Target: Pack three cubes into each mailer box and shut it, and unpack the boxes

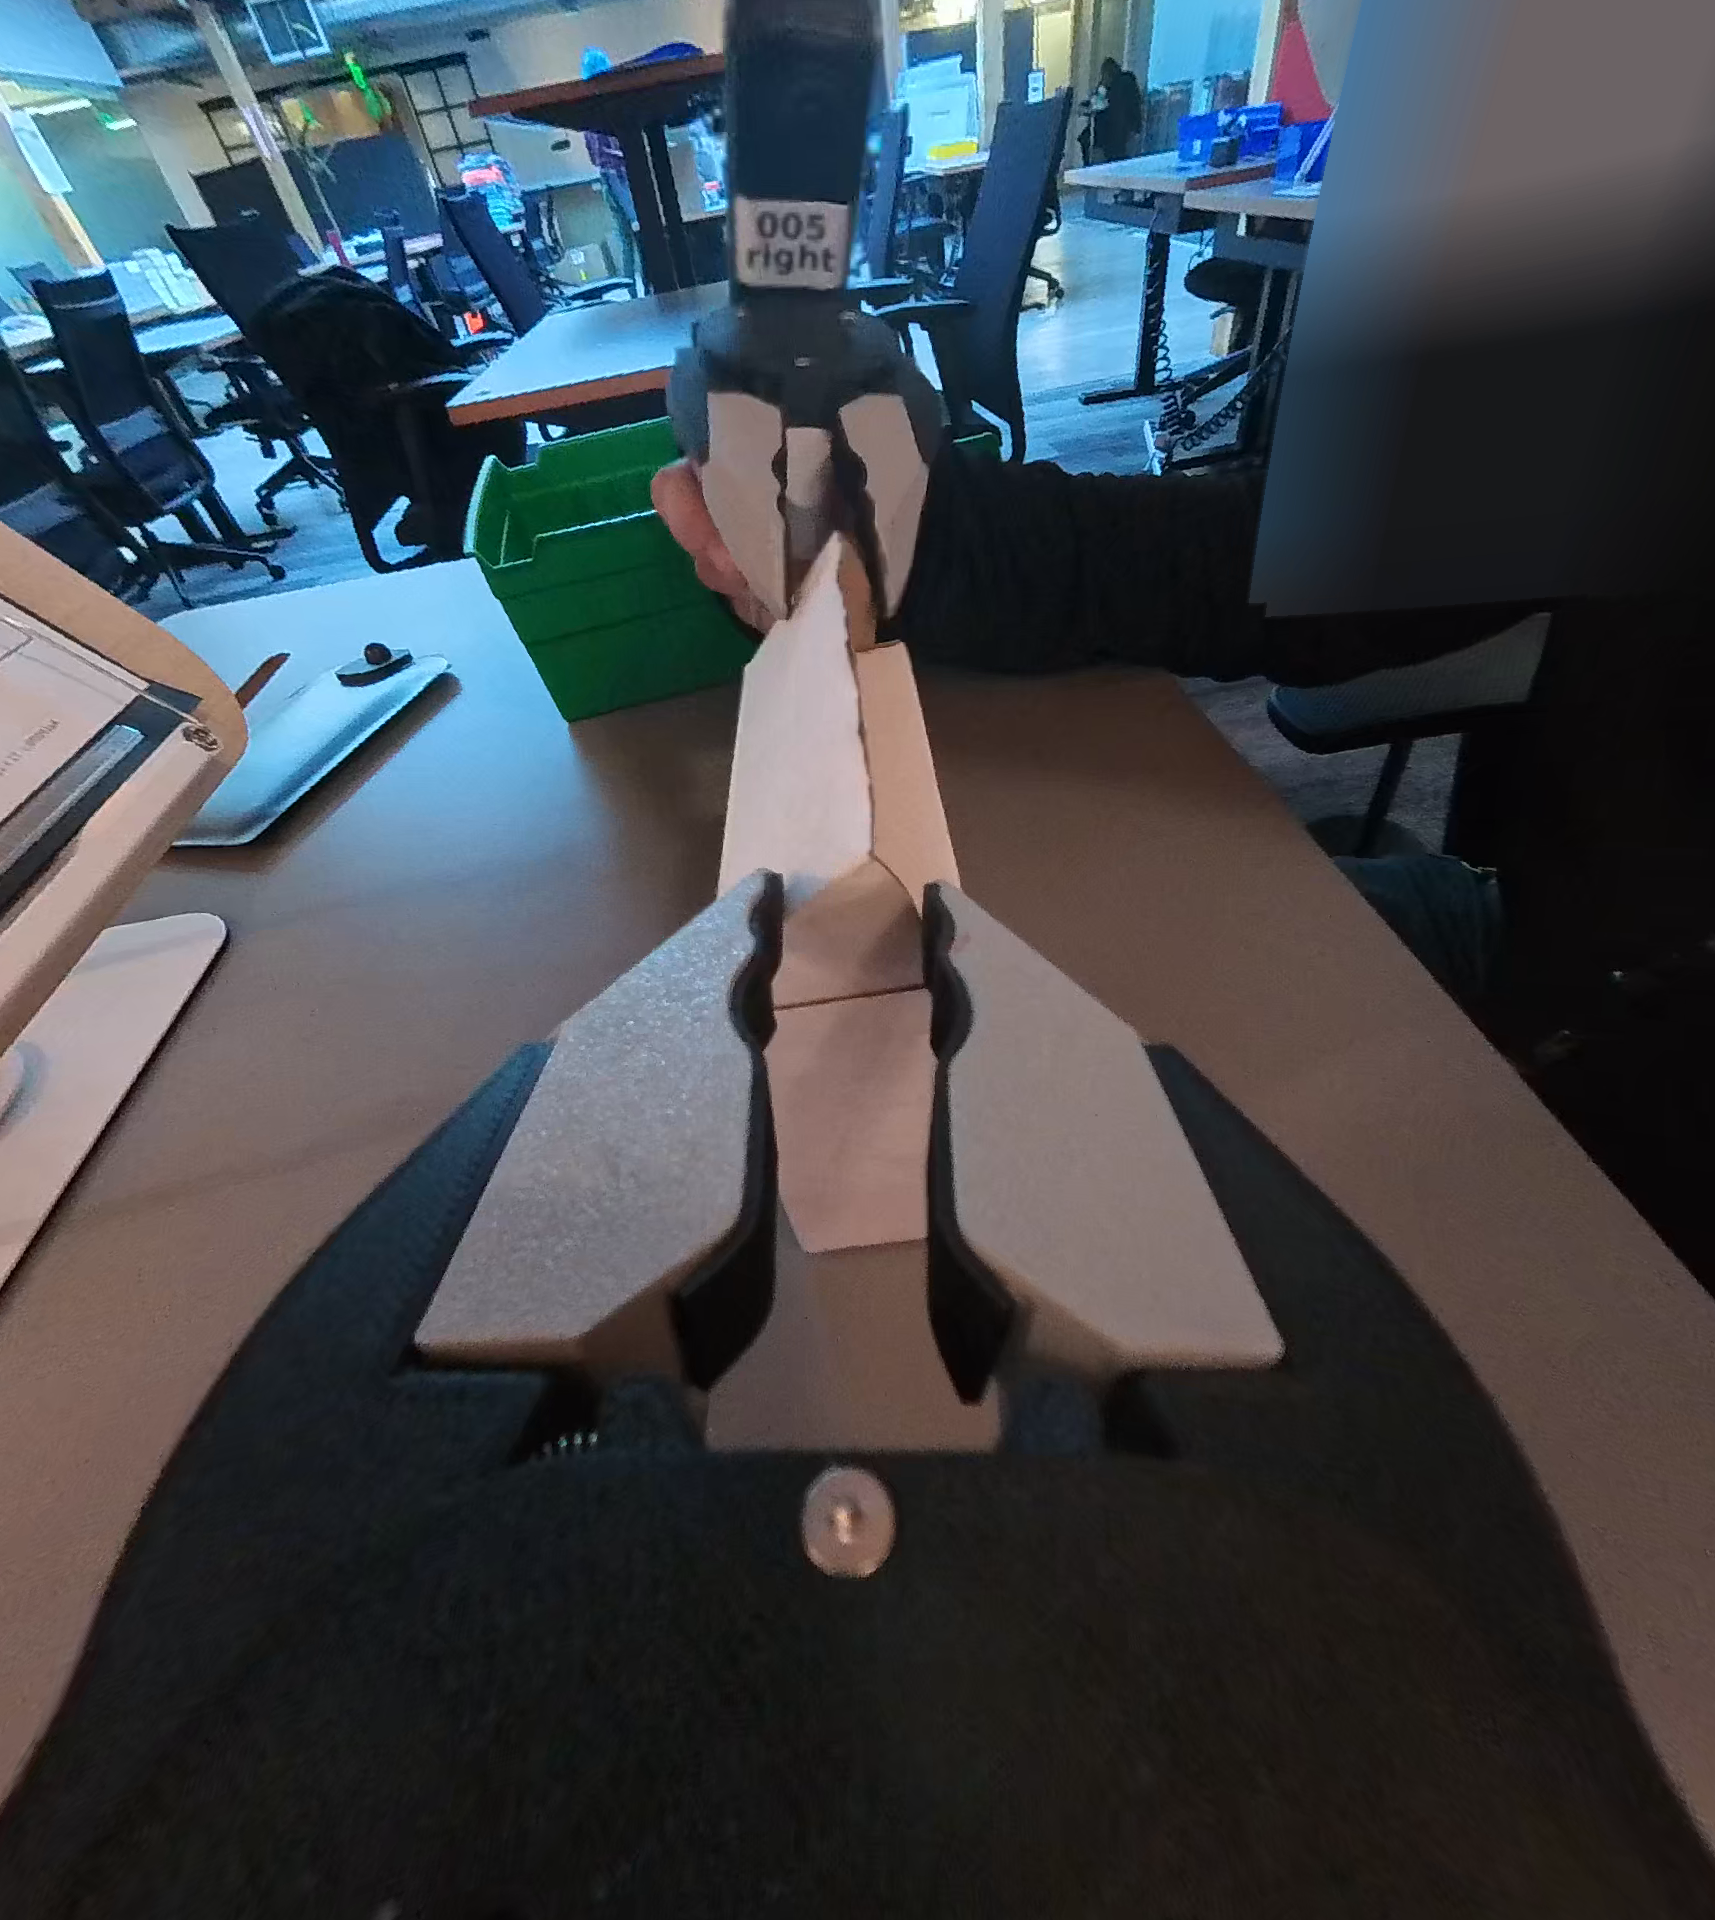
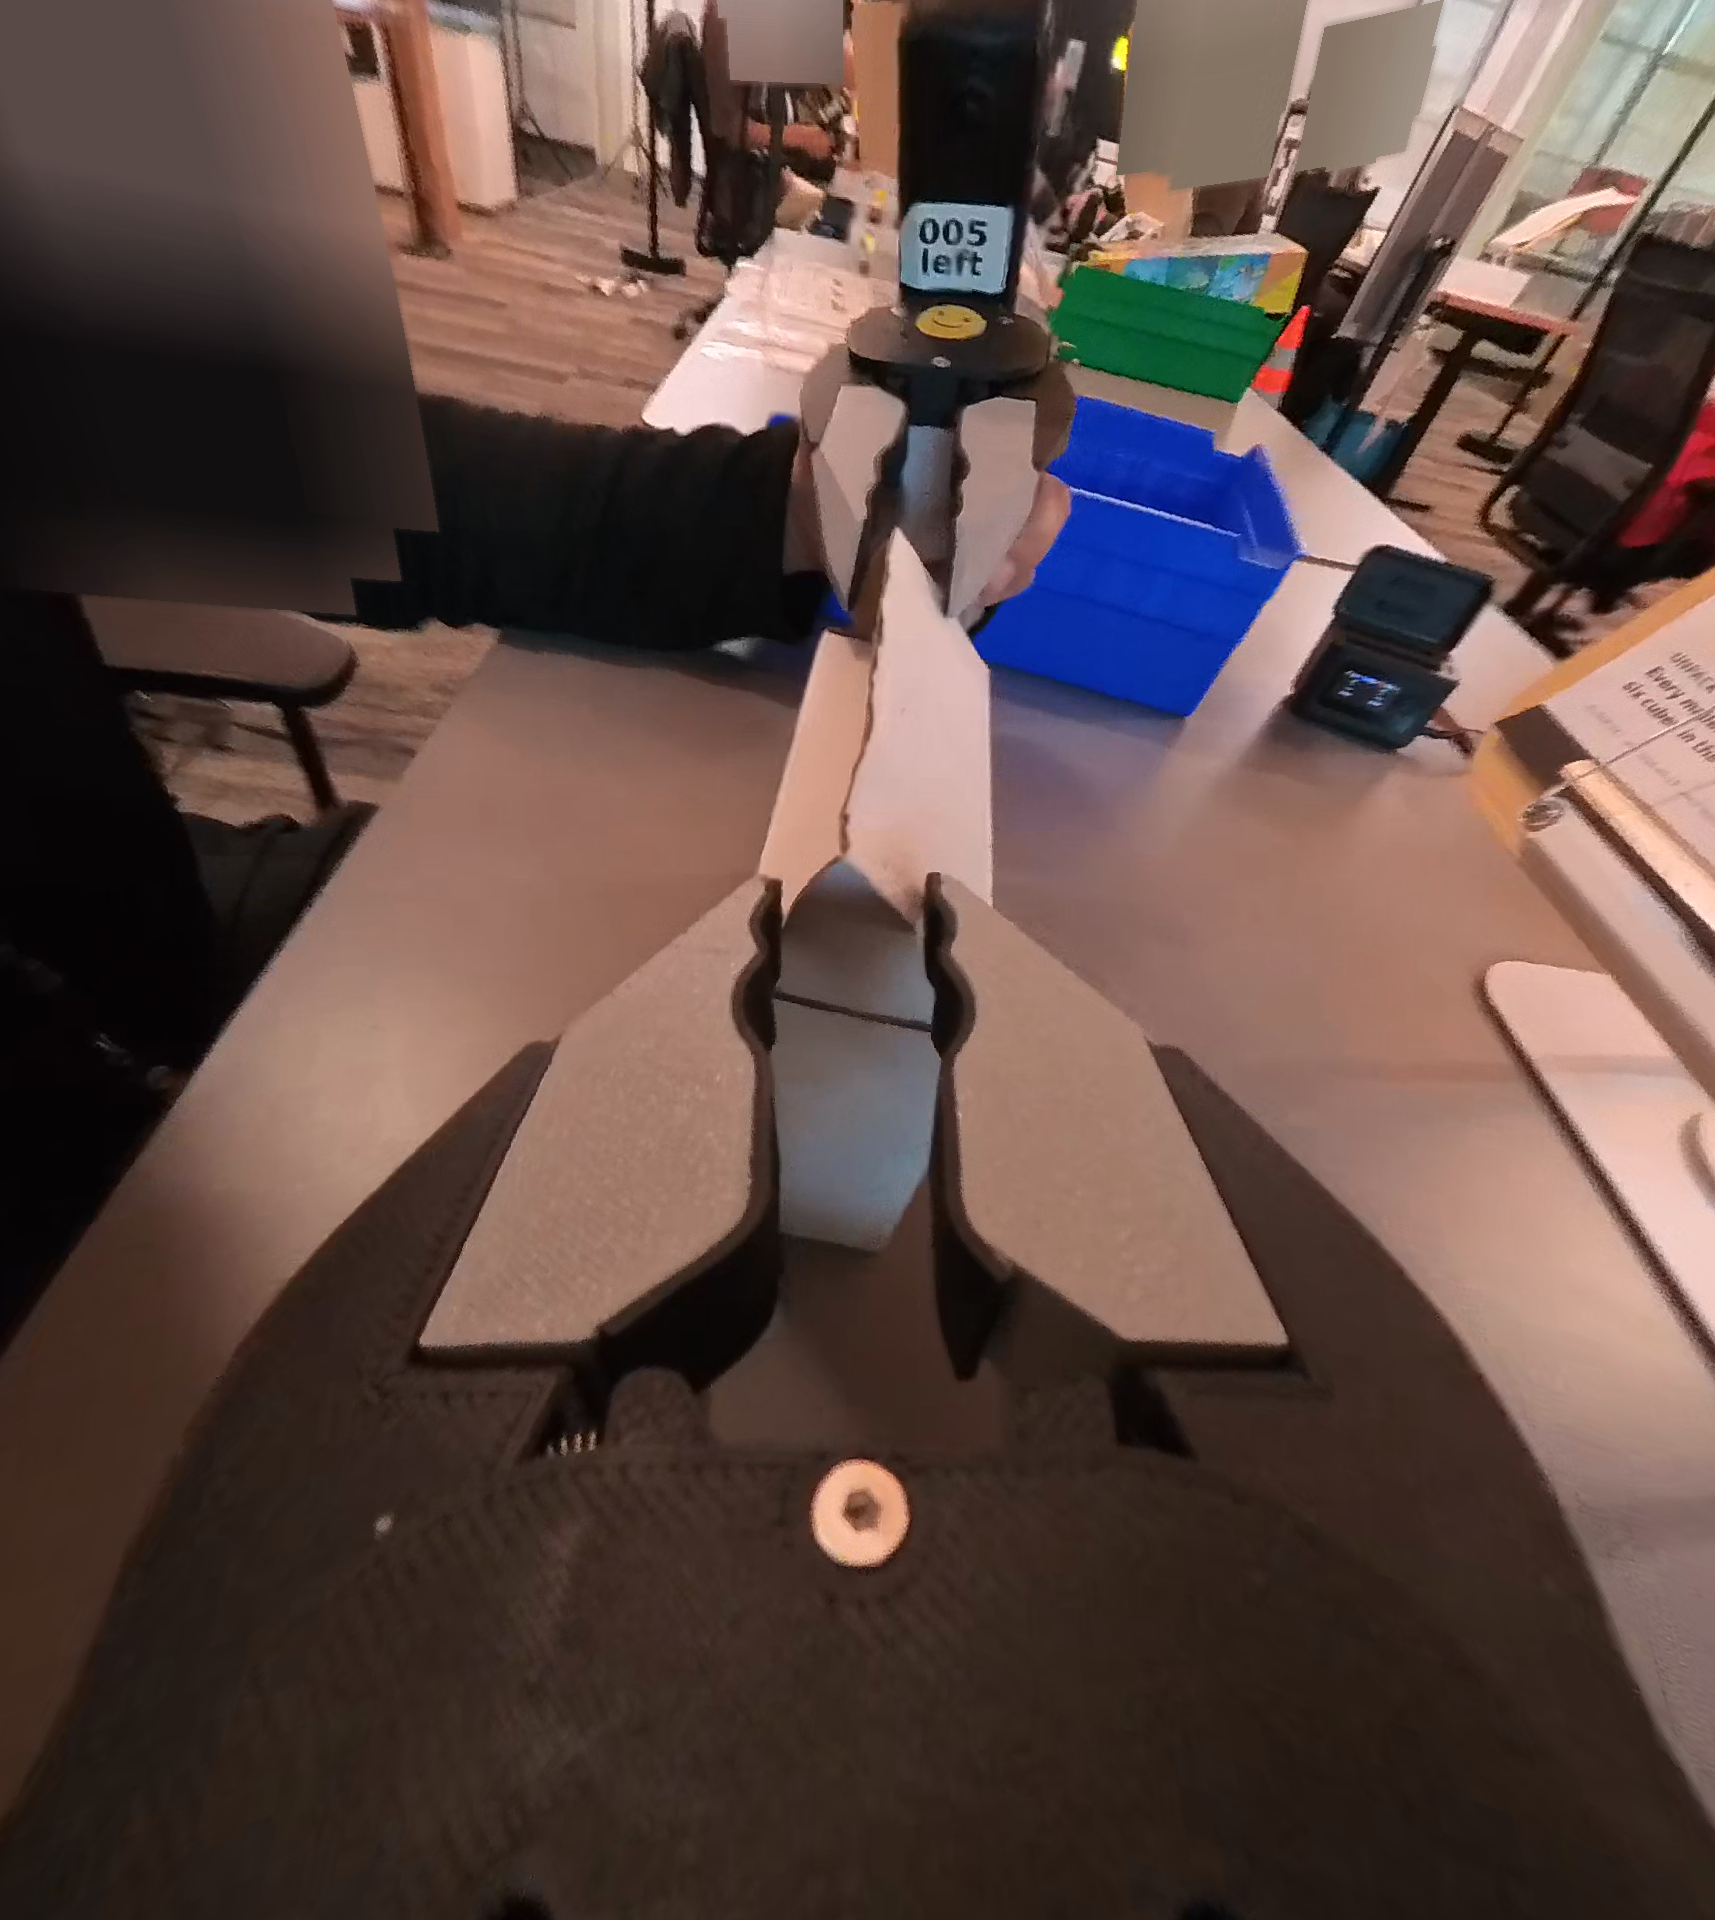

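Note:
A white cardboard mailer box (image 1: pixel 801 769) hangs in the air between my two grippers, seen end-on along its length, with its lid seam slightly ajar. My left gripper (image 1: pixel 853 894) is shut on the near end flap. My right gripper (image 1: pixel 827 592) shows at the far end, shut on the other end. In the right wrist view the right gripper (image 2: pixel 853 888) clamps its end of the mailer box (image 2: pixel 920 769), and the left gripper (image 2: pixel 910 603) holds the far end. No cubes are in sight; the box's inside is hidden.
A green bin (image 1: pixel 604 603) stands on the brown table (image 1: pixel 417 987) behind the box. A blue bin (image 2: pixel 1144 582) and a small black device (image 2: pixel 1383 655) stand on the other side. A sign on a white stand (image 1: pixel 1 748) is beside the box, also in the right wrist view (image 2: pixel 1663 790). Some 12 cm of space lies between my two pairs of fingers.

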{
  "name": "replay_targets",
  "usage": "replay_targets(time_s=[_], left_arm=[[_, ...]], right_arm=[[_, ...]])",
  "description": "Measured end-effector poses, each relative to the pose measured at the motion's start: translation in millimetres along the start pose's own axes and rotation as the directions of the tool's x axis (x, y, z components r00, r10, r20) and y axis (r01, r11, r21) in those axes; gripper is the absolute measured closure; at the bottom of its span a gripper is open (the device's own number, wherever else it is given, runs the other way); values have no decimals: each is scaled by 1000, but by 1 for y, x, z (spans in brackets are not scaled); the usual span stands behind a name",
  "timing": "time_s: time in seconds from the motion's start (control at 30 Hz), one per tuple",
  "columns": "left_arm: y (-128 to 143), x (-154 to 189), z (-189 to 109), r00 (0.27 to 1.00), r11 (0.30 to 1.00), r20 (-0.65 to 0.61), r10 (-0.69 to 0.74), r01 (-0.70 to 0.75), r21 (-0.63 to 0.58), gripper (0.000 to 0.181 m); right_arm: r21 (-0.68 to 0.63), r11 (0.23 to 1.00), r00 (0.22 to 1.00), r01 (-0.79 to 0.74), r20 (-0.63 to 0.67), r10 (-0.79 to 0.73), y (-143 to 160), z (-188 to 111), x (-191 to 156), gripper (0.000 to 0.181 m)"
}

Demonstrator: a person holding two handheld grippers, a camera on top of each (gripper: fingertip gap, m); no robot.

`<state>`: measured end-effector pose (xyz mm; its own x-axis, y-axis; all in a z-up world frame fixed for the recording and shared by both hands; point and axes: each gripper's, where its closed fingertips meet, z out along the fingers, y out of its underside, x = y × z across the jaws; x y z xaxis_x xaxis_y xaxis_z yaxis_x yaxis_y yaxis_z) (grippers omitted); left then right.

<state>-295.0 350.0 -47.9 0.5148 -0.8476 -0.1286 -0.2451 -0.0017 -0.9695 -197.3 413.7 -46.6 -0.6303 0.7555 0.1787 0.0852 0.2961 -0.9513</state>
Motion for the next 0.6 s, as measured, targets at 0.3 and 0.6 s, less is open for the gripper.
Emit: replay_targets(time_s=[0.3, 0.6], left_arm=[[-41, -21, -35, 990, 959, 44, -135, 119, 257, 181], [-19, -7, -2, 988, 982, -35, -154, 157, 107, 181]], right_arm=[[165, 981, 994, -106, -15, 110, -24, -16, 14, 170], [81, 993, 996, -91, -9, 92, -10, 2, 10, 181]])
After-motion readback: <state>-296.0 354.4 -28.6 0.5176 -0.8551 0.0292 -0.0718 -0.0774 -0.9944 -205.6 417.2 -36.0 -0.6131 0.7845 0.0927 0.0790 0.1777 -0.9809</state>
